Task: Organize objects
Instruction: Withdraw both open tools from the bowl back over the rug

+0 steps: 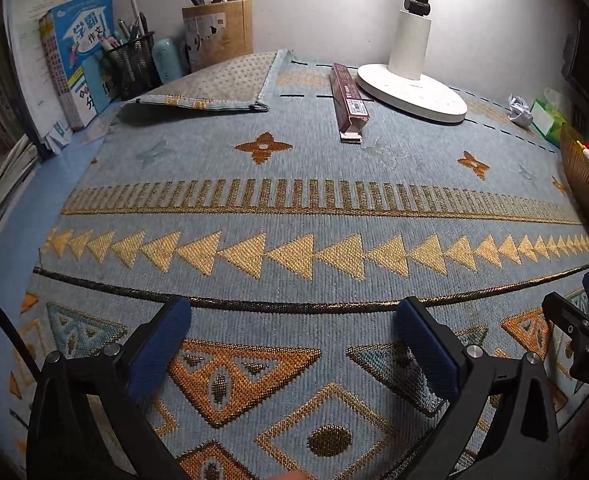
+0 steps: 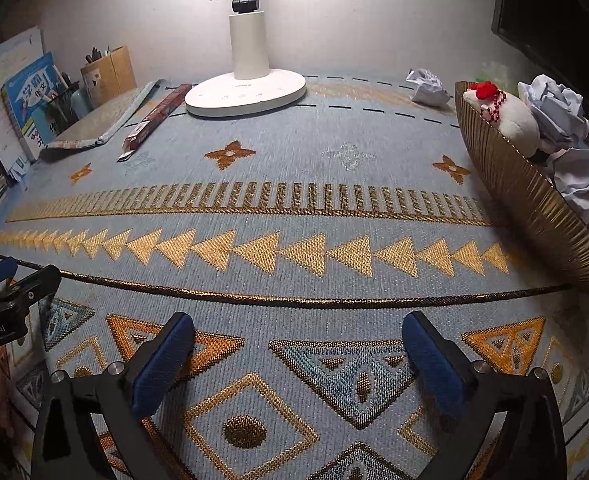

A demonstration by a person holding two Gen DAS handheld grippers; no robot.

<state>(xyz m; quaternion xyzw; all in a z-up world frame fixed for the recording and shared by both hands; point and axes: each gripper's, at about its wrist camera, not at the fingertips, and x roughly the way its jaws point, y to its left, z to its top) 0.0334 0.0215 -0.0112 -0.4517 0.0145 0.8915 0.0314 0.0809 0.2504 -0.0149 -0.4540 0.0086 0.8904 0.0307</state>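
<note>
Right wrist view: gold bowl (image 2: 534, 200) with plush toy (image 2: 510, 116), crumpled paper (image 2: 562, 112); both jaws wide, empty.

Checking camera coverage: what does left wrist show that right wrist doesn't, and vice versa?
Left wrist only: the green tissue box at far right, and the open left tool head-on.

Right wrist only: inside the ribbed gold bowl, a white plush toy with red beads and crumpled white paper; the open right tool.

Both: white lamp base, long maroon box, black mesh pen cup, patterned blue-gold mat.
</note>
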